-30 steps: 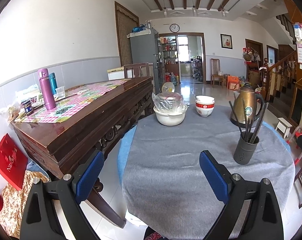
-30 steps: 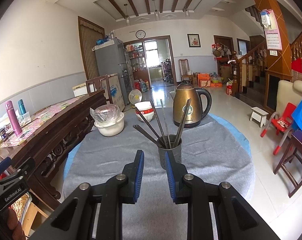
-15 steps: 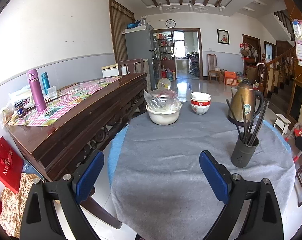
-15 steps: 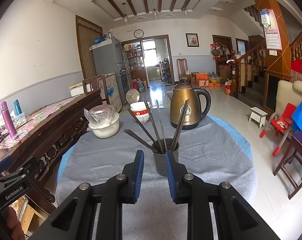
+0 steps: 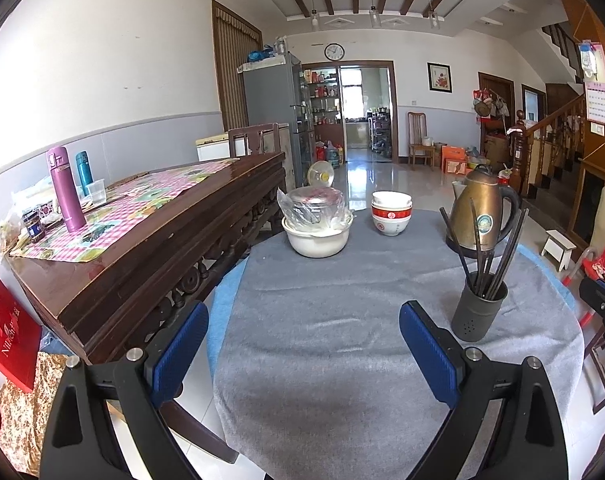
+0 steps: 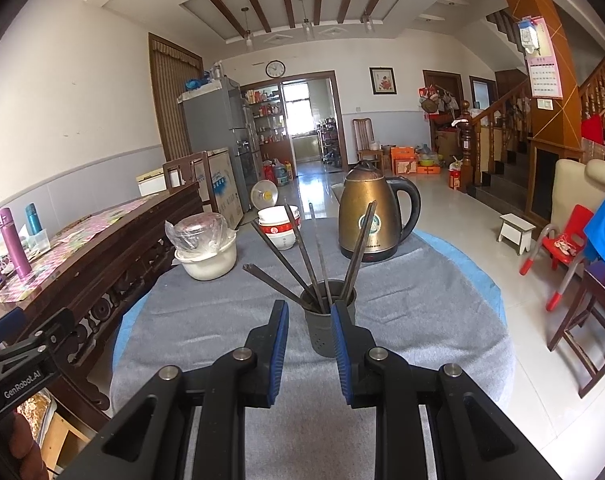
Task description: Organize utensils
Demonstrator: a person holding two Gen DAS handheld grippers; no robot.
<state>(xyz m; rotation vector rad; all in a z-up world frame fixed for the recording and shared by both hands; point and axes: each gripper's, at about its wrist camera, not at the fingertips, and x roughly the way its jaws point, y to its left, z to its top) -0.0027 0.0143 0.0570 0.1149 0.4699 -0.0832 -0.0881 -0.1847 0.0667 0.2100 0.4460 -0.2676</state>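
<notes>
**Chopsticks upright in the holder, both grippers empty**

Chopsticks point(image 6: 302, 256) stand fanned out in a dark grey holder point(image 6: 329, 320) on the grey cloth point(image 5: 322, 320) that covers our round desk point(image 5: 222, 300). Their tips lean apart, some to the left and a pair to the right.

Our right gripper point(image 6: 308, 344) faces the holder straight on, its blue pads point(image 6: 279, 344) narrowly apart. They frame the cup's lower body in the right wrist view, yet we cannot tell whether they touch it.

Our left gripper point(image 5: 302, 344) hangs over the near edge of the desk with its jaws spread wide and nothing between them. From there the holder point(image 5: 478, 312) sits ahead and to the right.

Behind the holder stands a brass-coloured kettle point(image 6: 372, 216). Stacked red-and-white bowls point(image 5: 391, 216) and a white pot point(image 5: 316, 232) with plastic wrap over its lid sit further back. A dark wooden sideboard point(image 5: 150, 240) runs along the desk's left side.
</notes>
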